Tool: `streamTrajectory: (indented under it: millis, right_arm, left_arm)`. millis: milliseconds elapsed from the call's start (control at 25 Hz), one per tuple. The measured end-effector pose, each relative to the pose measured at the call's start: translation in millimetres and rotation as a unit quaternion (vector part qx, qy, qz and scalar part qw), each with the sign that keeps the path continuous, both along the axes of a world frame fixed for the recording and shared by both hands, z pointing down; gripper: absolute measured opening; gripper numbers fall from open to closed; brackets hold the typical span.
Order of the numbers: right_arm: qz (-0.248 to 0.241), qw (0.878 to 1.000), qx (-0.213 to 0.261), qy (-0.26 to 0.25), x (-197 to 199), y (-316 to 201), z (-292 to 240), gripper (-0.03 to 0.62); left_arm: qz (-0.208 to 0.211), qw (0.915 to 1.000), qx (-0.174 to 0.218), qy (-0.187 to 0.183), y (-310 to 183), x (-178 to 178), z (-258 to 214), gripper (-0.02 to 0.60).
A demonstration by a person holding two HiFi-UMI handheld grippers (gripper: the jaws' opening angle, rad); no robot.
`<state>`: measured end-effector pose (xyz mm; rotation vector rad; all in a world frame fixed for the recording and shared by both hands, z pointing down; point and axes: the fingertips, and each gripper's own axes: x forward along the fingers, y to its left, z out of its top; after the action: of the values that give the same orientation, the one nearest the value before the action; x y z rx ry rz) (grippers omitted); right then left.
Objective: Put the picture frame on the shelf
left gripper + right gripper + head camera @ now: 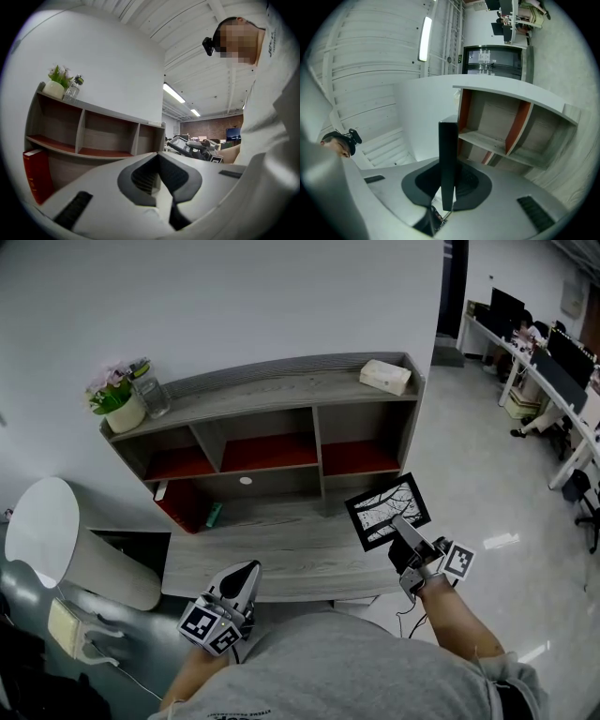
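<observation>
Head view: my right claw [405, 538] clamps the picture frame [387, 511], in front of the shelf [272, 390]'s right end. Left gripper view: my left claw [159, 177] is closed together, empty. Right gripper view: the frame stands edge-on, shelf straight ahead

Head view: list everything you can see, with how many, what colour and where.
picture frame: one, black, above the desk's right edge
shelf: one, grey with red compartment floors, on the desk against the wall
flower pot: one, white, pink flowers, shelf top, left end
glass jar: one, clear, beside the pot
box: one, cream, shelf top, right end
book: one, red, under the shelf's left compartment
desk: one, grey wood
left gripper: one, white-grey, shut, empty
right gripper: one, shut on the picture frame
</observation>
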<state>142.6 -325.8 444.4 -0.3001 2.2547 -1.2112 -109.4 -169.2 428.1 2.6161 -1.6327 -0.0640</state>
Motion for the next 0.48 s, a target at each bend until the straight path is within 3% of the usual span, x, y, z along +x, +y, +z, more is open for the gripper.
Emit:
streamTrajectory:
  millis: [480]
  right_arm:
    - [0.028,0.999,-0.032,0.015,-8.6,-65.9,20.6,0.044]
  left_arm:
    - [0.026,0.9995,-0.012,0.015,-68.2,-5.5,16.8,0.018]
